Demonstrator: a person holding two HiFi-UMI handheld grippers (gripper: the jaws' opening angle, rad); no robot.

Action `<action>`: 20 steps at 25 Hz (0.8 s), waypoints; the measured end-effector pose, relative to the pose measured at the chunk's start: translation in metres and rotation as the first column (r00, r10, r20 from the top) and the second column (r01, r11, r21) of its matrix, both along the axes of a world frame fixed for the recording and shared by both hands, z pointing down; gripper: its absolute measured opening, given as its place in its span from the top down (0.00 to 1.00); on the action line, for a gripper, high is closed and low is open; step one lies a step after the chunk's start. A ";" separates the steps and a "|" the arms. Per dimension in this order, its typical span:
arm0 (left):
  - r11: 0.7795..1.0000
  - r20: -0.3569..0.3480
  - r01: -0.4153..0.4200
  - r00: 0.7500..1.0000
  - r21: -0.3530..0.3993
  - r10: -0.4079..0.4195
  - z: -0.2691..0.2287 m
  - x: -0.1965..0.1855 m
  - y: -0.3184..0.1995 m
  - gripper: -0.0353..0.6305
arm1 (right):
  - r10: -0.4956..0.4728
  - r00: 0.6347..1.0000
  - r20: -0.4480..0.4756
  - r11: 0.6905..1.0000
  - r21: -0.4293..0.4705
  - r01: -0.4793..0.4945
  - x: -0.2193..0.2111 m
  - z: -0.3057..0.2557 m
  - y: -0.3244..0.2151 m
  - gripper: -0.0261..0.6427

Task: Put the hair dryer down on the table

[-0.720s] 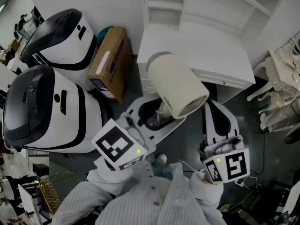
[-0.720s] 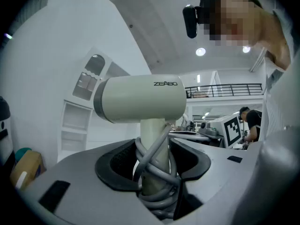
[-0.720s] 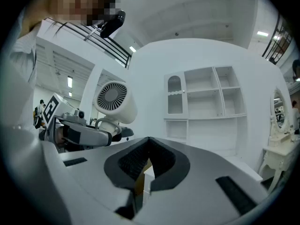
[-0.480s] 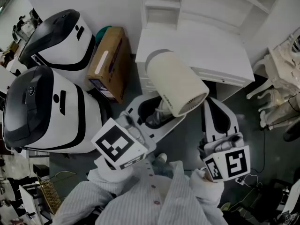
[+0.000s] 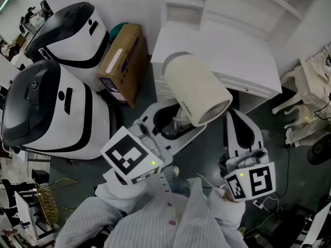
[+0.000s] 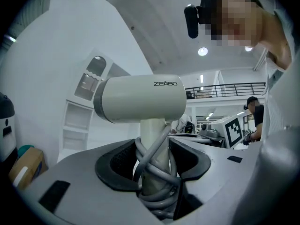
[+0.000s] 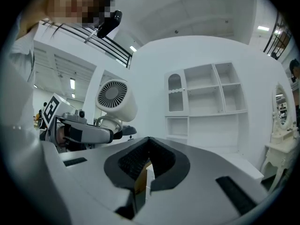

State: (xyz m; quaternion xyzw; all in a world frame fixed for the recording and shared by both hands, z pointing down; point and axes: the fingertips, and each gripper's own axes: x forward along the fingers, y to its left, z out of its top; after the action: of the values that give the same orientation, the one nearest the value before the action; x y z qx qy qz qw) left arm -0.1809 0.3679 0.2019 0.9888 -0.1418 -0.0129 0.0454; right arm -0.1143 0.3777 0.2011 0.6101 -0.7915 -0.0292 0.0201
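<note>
A cream hair dryer with a grey cord wound round its handle stands upright above the floor, in front of the white dressing table. My left gripper is shut on its handle; in the left gripper view the pads press on the handle and cord below the barrel. My right gripper hangs to the right of the dryer, apart from it, shut with nothing between its jaws. From there the dryer's rear grille shows to the left.
White shelving rises behind the table. A cardboard box leans at the table's left. Two large white-and-black machines fill the left side. A white chair stands at the right, and cables lie on the dark floor.
The head view has shifted slightly. The hair dryer stays in the left gripper at nearly the same spot, and the right gripper has not visibly moved.
</note>
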 end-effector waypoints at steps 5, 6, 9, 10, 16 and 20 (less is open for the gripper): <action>1.000 0.007 0.002 1.000 -0.007 -0.002 0.003 0.008 0.006 0.62 | -0.003 1.000 0.010 1.000 -0.010 0.003 0.009 0.003 0.004 0.94; 1.000 0.006 0.003 1.000 -0.011 -0.003 0.003 0.008 0.005 0.62 | -0.003 1.000 0.011 1.000 -0.011 0.003 0.011 0.003 0.003 0.94; 1.000 0.008 0.011 1.000 -0.024 -0.011 0.007 0.009 -0.003 0.62 | -0.012 1.000 0.013 1.000 -0.020 0.012 0.013 0.008 -0.005 0.94; 1.000 0.010 0.014 1.000 -0.028 -0.014 0.009 0.009 -0.007 0.62 | -0.015 1.000 0.014 1.000 -0.024 0.015 0.013 0.010 -0.009 0.94; 0.999 0.005 0.029 1.000 -0.036 -0.029 0.013 0.014 -0.054 0.62 | -0.012 1.000 0.011 0.999 -0.051 0.012 0.019 0.020 -0.051 0.94; 0.999 0.005 0.024 1.000 -0.043 -0.024 0.011 0.024 -0.095 0.62 | -0.002 1.000 0.013 0.998 -0.057 0.003 0.029 0.019 -0.091 0.94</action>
State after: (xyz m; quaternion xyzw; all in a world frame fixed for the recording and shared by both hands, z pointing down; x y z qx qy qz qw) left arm -0.1567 0.2725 0.2133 0.9859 -0.1538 -0.0082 0.0660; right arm -0.0855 0.2867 0.2203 0.6085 -0.7929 -0.0025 0.0323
